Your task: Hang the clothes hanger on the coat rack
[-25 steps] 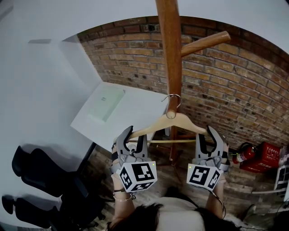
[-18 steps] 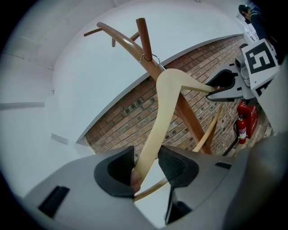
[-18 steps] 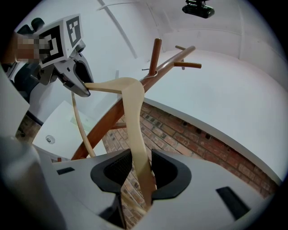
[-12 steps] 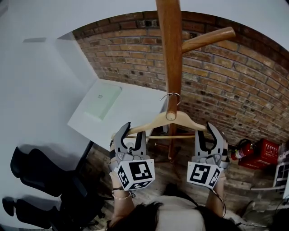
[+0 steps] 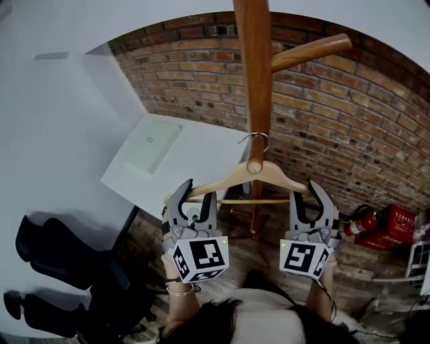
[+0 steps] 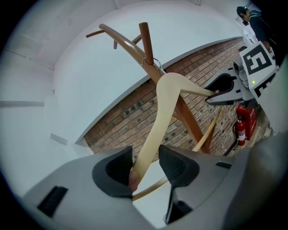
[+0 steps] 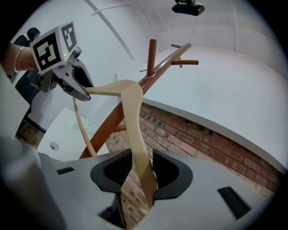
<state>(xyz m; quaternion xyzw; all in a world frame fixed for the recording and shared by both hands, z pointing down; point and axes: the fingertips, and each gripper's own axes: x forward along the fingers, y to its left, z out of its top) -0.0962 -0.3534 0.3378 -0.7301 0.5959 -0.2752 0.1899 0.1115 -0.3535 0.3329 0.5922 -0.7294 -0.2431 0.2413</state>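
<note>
Light, stiff-looking hanger (image 6: pixel 154 126) on coat rack (image 5: pixel 254 80): my L fingers (image 6: pixel 112 168) just spreading round one arm-end, R fingers (image 7: pixel 118 168) pinching other.

1. 1 wooden clothes hanger (image 6: pixel 157 121)
2. 1 wooden coat rack (image 5: pixel 254 80)
3. 1 white table (image 5: pixel 208 151), with 1 pale green pad (image 5: pixel 151 149) on it
4. 1 fire extinguisher (image 5: pixel 359 224)
5. 1 red box (image 5: pixel 400 225)
6. 1 brick wall (image 5: pixel 336 121)
7. At least 1 black chair (image 5: pixel 60 269)
8. 1 overhead camera (image 7: pixel 188 7)
9. 1 thin bracelet (image 5: pixel 180 292)

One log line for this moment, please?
hanger hook over coat rack peg | left gripper jaws just opening, hanger between | right gripper jaws clamp hanger
</note>
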